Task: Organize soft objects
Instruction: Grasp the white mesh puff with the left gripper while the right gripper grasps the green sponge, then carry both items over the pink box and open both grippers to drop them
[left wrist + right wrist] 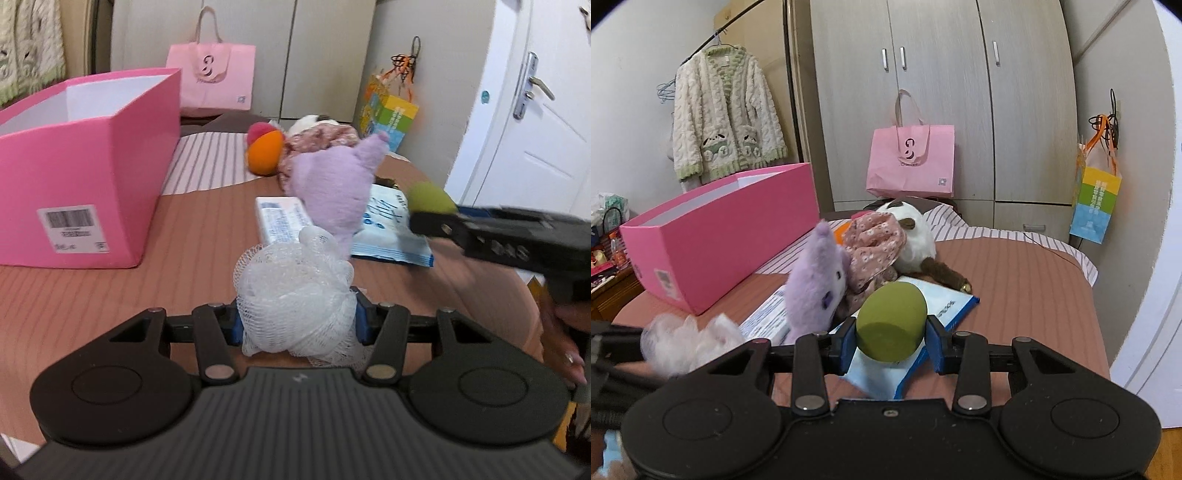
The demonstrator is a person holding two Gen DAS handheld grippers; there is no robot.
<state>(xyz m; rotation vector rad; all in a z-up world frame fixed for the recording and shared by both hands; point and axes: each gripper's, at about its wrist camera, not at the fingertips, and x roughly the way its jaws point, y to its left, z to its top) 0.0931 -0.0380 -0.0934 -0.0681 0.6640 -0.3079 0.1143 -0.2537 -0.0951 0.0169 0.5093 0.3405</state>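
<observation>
Left gripper [299,321] clamped narrowly on white mesh bath puff [295,291], above the bedspread [203,251] beside pink box [85,177]. Right gripper [892,345] pinching green sponge [891,322] over blue packet [879,380], near purple plush [816,280].

The purple plush [332,192] hides most of the floral cloth [317,142] and part of the blue packet [391,229], the right gripper [430,206] is motion-blurred, and the packets' print is unreadable.

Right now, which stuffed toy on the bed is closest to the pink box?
The purple plush toy; the white-and-brown one lies farther right, behind the floral cloth.
</observation>
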